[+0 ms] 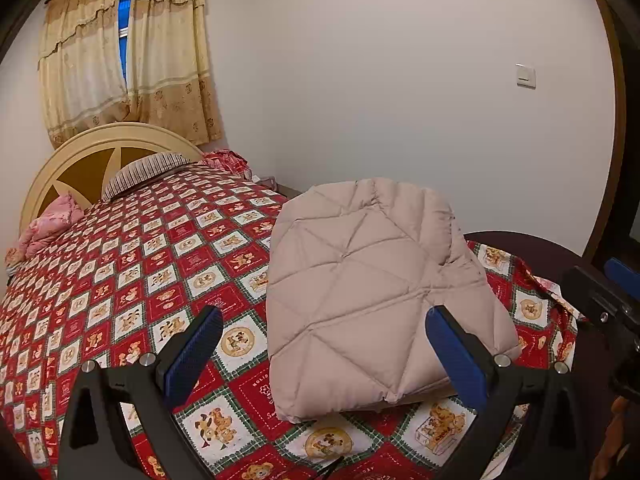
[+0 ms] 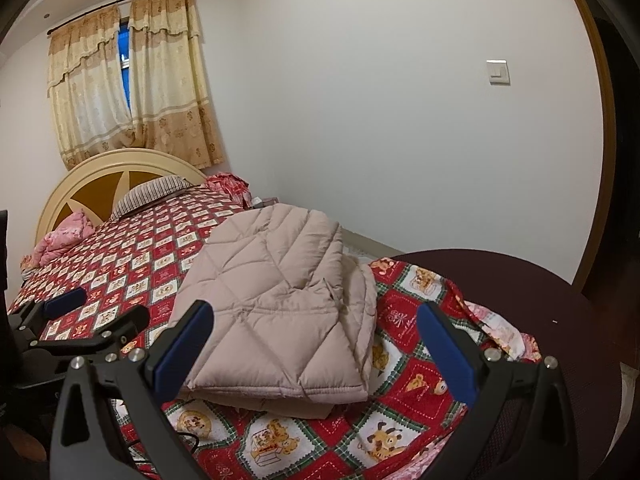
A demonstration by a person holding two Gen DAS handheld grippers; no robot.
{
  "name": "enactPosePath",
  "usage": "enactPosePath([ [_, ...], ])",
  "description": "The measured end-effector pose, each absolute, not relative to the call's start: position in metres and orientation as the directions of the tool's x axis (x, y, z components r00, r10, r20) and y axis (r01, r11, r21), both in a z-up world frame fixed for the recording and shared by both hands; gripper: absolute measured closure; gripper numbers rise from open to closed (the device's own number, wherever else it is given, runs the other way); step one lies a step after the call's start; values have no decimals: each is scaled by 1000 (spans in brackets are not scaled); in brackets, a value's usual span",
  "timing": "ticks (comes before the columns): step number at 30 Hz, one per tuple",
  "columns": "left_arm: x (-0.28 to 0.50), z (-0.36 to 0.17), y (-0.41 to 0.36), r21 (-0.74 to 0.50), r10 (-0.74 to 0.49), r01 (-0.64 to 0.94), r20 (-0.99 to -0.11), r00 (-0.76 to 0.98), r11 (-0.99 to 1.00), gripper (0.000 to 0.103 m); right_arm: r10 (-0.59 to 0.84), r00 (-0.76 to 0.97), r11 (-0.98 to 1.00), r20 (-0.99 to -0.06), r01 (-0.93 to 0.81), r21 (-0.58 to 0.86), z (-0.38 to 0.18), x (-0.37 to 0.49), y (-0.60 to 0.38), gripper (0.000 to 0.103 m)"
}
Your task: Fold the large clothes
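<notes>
A puffy tan coat (image 1: 372, 292) lies on the bed (image 1: 132, 264), near the foot end and close to the right edge. It is folded into a thick, neat square, so the folding looks almost done or all done. It sits flat on the red bear blanket (image 2: 404, 320), likely because the bed gives a big, soft, flat place to fold on.

The left claw (image 1: 323, 354) is wide open and holds nothing. Its right finger stands in front of the coat's near right side, but I cannot tell if it touches. The right claw (image 2: 314, 354) is wide open too, and empty. It hangs over the near edge of the coat. Both claws point at the coat, maybe to press it flat or to let it be.

Far away by the headboard (image 1: 86, 160) are a striped pillow (image 1: 146, 172) and a pink bundle (image 1: 50, 226), well out of the way.
</notes>
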State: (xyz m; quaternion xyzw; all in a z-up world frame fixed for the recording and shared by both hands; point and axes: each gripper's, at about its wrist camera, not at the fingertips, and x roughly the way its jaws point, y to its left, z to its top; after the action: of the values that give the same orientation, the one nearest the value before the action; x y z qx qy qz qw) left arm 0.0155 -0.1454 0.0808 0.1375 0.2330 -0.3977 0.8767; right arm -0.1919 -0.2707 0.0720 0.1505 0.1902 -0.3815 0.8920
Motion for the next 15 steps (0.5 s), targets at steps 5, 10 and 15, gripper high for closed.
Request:
enactPosePath([
  [5, 15, 81, -145, 55, -633, 759, -514, 578, 648, 1, -625, 637, 660, -452, 740, 131, 73, -193, -271, 0],
  [10, 15, 81, -145, 55, -632, 758, -515, 579, 650, 1, -630, 637, 660, -444, 741, 127, 74, -193, -270, 0],
  [15, 16, 80, -145, 54, -631, 757, -516, 579, 651, 1, -629, 638, 660, -444, 740, 129, 74, -194, -271, 0],
])
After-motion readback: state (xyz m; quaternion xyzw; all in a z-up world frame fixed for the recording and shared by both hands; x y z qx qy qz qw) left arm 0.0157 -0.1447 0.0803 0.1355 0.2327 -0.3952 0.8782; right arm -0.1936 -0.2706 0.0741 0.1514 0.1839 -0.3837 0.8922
